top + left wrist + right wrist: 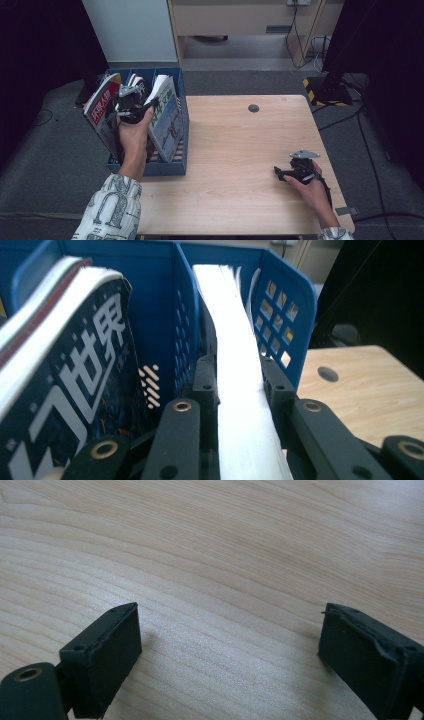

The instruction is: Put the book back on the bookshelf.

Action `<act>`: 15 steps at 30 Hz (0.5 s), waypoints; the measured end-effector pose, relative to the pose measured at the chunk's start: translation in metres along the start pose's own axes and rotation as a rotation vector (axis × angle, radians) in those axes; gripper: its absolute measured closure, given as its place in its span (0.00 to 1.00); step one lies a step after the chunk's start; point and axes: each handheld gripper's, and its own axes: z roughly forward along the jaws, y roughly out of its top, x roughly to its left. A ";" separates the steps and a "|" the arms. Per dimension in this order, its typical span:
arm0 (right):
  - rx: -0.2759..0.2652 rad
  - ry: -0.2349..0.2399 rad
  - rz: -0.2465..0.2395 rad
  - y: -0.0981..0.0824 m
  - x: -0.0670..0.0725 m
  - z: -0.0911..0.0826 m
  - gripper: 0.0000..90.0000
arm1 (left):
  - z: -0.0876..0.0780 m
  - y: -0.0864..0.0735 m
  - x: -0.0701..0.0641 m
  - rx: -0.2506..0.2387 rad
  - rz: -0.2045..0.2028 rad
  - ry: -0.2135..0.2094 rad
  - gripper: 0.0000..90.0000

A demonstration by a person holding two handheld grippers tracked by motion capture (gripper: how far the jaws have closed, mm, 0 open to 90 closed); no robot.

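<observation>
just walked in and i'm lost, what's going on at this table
A person is handling magazines in a blue file rack at the table's left edge. The left tongs are shut on the page edge of a white magazine standing in the rack's right compartment. A dark magazine leans in the next one. The right tongs rest open over bare wooden table.

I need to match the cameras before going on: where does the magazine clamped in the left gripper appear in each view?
High view: the clamped magazine stands at upper left, in the right compartment of the blue file rack, under the left gripper.
Left gripper view: its white page edges run up the centre between the black jaws.
Right gripper view: bare wooden tabletop between open jaws.
Shared landmark: the wooden tabletop.
</observation>
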 end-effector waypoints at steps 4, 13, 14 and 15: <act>0.000 0.000 0.000 0.000 0.000 0.000 0.11 | 0.002 0.003 0.000 -0.030 -0.006 0.005 0.82; 0.000 0.000 0.001 0.000 0.000 0.000 0.11 | 0.018 -0.002 -0.002 -0.033 -0.006 0.029 0.81; 0.000 0.000 -0.002 0.000 0.000 0.000 0.11 | 0.019 -0.003 -0.001 -0.038 -0.009 0.034 0.81; 0.001 0.002 -0.002 0.000 0.000 0.000 0.11 | 0.018 -0.003 0.000 -0.038 -0.014 0.041 0.81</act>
